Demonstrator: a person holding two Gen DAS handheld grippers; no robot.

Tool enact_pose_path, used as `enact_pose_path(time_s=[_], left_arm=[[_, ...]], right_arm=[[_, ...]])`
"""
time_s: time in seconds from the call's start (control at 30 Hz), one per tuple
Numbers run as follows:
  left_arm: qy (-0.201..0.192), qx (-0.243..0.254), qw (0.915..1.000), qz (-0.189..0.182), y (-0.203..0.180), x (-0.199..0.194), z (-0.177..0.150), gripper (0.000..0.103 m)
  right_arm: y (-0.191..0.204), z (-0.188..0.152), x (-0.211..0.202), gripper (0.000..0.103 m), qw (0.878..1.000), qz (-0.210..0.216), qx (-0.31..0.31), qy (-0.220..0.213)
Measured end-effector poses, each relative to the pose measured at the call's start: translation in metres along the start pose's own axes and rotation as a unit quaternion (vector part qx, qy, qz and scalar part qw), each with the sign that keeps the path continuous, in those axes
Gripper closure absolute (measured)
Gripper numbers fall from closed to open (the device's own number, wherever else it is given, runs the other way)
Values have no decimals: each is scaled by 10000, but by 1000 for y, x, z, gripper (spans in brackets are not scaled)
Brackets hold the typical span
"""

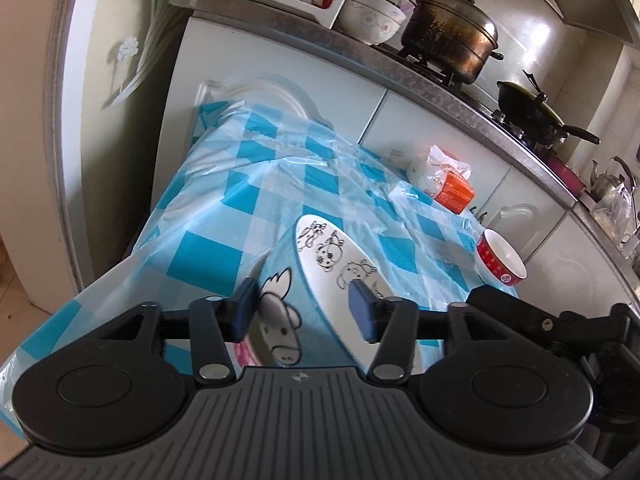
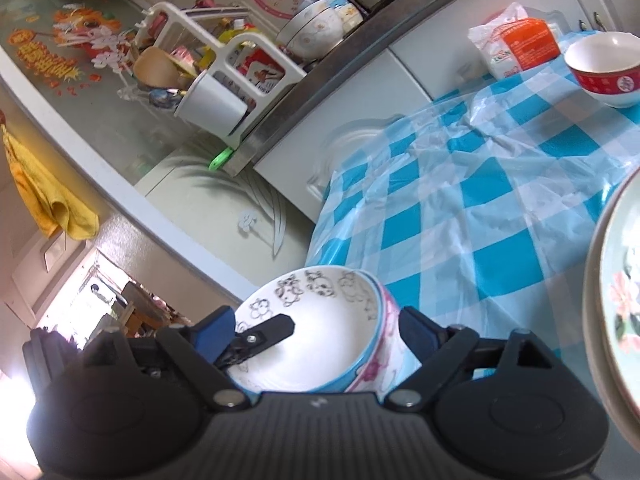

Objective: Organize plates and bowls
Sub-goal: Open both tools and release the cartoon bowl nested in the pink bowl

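Up close, the blue cartoon bowl (image 1: 320, 280) sits mouth-up, nested in a pink-flowered bowl (image 2: 386, 356), at the near edge of the checked worktop (image 1: 240, 200). No long axis shows; it is round. Beyond it the cloth lies bare up to the white cabinets (image 1: 280, 64), with a red-banded bowl (image 1: 500, 260) and an orange packet (image 1: 452, 188) at the far right — a floral plate (image 2: 616, 300) crowds the right wrist view's edge. Both tools stand spread: the left tool (image 1: 304, 308) straddles the blue bowl's wall, while the right tool (image 2: 316, 332) flanks the nested bowls, pads apart from them.
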State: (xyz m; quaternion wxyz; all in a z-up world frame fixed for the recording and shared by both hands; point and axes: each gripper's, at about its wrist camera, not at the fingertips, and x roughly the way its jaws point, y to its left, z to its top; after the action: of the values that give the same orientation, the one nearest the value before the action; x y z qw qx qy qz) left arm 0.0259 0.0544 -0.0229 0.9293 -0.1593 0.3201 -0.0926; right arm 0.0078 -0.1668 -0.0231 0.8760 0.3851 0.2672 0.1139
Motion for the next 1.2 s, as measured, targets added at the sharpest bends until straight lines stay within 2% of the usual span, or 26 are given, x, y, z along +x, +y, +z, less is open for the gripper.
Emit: enact_pose_path(time_s=[0.13,0.2,0.23,0.3,0.43,0.6,0.7,0.9,1.2], left_arm=[[4,-9,9999,-100,1,-3,1,28],[-111,16,9999,-58,2,-8,2,9],[-261,86,9996,28,0,-13,2,6],[-487,240,9985,48,2,-21,5,5],[-639,236,9974,241,9,-24,10,4],[-513,161,9968,585,18,-9,8,5],[-434,71,9973,591,27,-3,6,0],[-247,-41,9963,820,38,11,2,6],[-269,-43,9967,769,35,7,2,6]], right_arm=[[-8,2,-6,12,9999,-22,136,-63],[-11,2,-9,11,9997,-20,204,-97],[-13,3,-10,11,9996,-9,248,-108],[-16,3,-12,11,9994,4,330,-131],[-18,4,-14,10,9991,-7,387,-165],[-20,2,-15,9,9991,-6,404,-136],[-21,0,-16,8,9991,-18,416,-120],[-32,-3,-15,7,9982,-63,591,-71],[-36,-3,-19,6,9980,-115,609,-114]])
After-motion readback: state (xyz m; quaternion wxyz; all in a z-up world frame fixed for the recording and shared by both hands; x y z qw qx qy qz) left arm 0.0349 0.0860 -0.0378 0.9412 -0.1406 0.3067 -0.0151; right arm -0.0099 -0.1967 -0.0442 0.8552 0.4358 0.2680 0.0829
